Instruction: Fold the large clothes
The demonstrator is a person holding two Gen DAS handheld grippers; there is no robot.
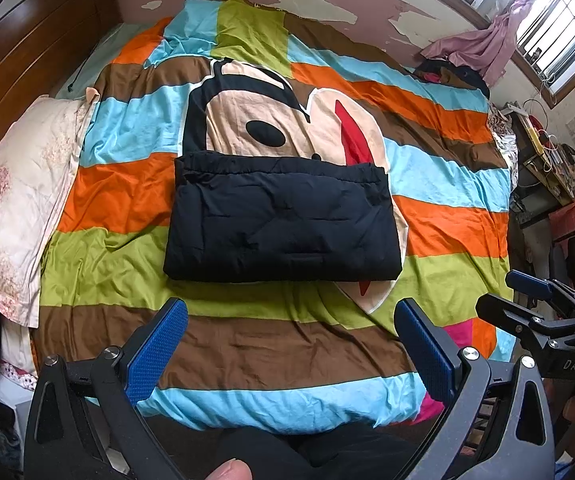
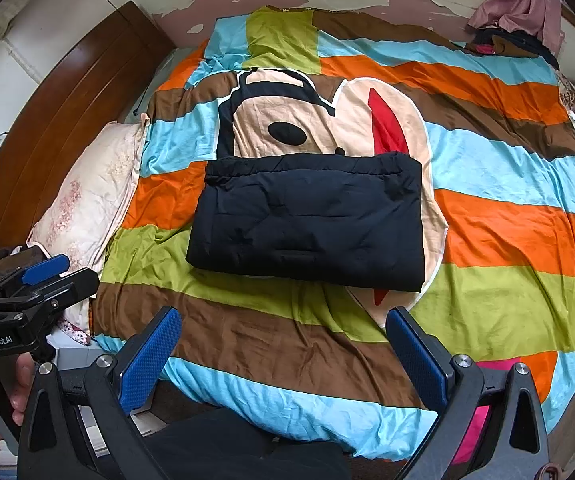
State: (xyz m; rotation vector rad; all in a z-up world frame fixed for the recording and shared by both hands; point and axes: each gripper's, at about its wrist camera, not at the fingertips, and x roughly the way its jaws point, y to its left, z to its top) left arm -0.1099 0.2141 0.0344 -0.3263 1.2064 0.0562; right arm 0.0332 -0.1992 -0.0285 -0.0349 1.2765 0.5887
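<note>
A black padded garment (image 1: 283, 216) (image 2: 311, 216) lies folded into a neat rectangle in the middle of the striped bed cover (image 1: 135, 264) (image 2: 507, 240). My left gripper (image 1: 291, 320) hangs open over the near part of the bed, short of the garment's front edge, with nothing between its blue pads. My right gripper (image 2: 283, 326) is open too, equally short of the garment and empty. Each gripper shows at the edge of the other's view: the right one (image 1: 527, 292) at the right, the left one (image 2: 43, 270) at the left.
A pale floral pillow (image 1: 19, 204) (image 2: 87, 208) lies along the bed's left side by a wooden headboard (image 1: 27, 60). Dark and pink clothes (image 1: 467, 56) are piled at the far right corner under a barred window (image 1: 547, 28). A cluttered shelf (image 1: 543, 160) stands right of the bed.
</note>
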